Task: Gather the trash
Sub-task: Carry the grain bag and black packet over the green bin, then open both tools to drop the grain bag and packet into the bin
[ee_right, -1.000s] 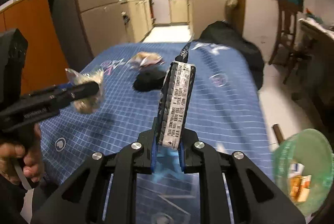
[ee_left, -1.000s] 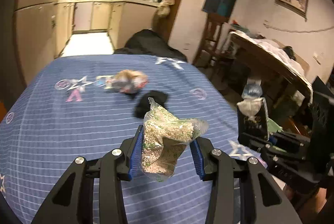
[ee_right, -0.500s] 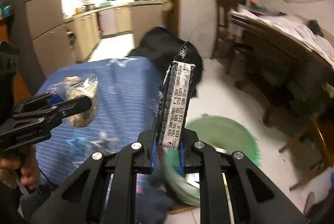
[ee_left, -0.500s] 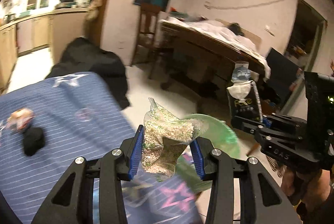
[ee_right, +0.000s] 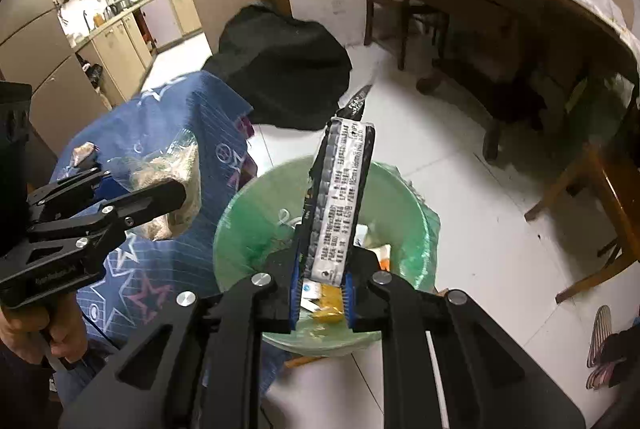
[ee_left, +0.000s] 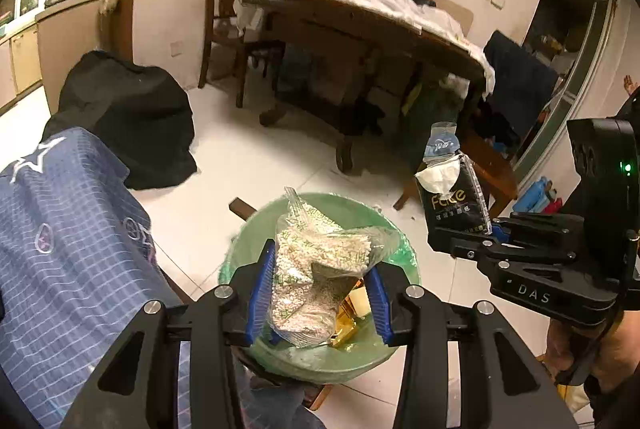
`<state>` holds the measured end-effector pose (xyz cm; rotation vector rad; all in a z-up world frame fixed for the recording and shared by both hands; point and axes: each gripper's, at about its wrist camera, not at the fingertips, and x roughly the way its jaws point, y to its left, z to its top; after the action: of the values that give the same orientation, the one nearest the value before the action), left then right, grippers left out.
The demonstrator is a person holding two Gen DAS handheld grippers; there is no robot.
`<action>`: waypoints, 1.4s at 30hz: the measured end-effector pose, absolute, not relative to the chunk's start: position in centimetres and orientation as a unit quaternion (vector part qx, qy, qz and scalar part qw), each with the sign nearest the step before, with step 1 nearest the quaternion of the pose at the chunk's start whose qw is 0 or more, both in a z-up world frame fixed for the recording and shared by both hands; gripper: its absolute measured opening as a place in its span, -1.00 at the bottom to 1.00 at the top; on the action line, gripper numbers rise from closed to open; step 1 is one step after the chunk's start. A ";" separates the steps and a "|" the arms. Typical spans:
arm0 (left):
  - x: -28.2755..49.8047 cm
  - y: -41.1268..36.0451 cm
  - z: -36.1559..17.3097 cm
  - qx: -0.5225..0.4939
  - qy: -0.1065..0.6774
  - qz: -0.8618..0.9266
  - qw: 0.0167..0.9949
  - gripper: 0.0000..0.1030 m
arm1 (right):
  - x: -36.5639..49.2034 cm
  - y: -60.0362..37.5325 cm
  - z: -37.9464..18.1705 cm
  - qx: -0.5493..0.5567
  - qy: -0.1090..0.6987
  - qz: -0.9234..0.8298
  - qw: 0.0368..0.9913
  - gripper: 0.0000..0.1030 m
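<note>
My left gripper (ee_left: 318, 295) is shut on a clear plastic bag of pale pellets (ee_left: 316, 273) and holds it right above a bin lined with a green bag (ee_left: 256, 233). My right gripper (ee_right: 322, 293) is shut on a black tissue pack (ee_right: 340, 201) and holds it upright over the same green bin (ee_right: 248, 221). The tissue pack also shows in the left wrist view (ee_left: 454, 199), to the right of the bin. The pellet bag shows in the right wrist view (ee_right: 172, 185), left of the bin. Wrappers lie inside the bin (ee_right: 328, 299).
A table with a blue star-patterned cloth (ee_left: 60, 249) stands left of the bin. More trash (ee_right: 82, 153) lies on it. A black covered object (ee_left: 124, 117) sits behind. A wooden dining table (ee_left: 360, 25) and chair (ee_left: 232, 29) stand beyond on the white tiled floor.
Both grippers have swung right, away from the blue table, and now hang over the green bin. Each keeps its hold on its item.
</note>
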<state>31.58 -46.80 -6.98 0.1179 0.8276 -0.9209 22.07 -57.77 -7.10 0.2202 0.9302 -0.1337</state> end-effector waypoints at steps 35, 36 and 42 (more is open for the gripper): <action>35.2 -51.5 -10.1 0.075 0.391 -0.403 0.824 -0.16 | 22.7 -60.2 -10.9 0.115 0.502 -0.038 0.856 -0.72; 35.2 -51.5 -10.1 0.075 0.391 -0.402 0.825 -0.16 | 22.7 -60.2 -10.9 0.115 0.502 -0.039 0.856 -0.72; 35.2 -51.7 -10.1 0.076 0.393 -0.400 0.824 -0.16 | 22.7 -60.3 -11.1 0.117 0.503 -0.038 0.856 -0.72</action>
<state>35.24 -51.69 -10.14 0.1611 0.8361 -0.8500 22.70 -60.27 -11.12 0.2457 1.0565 -0.0805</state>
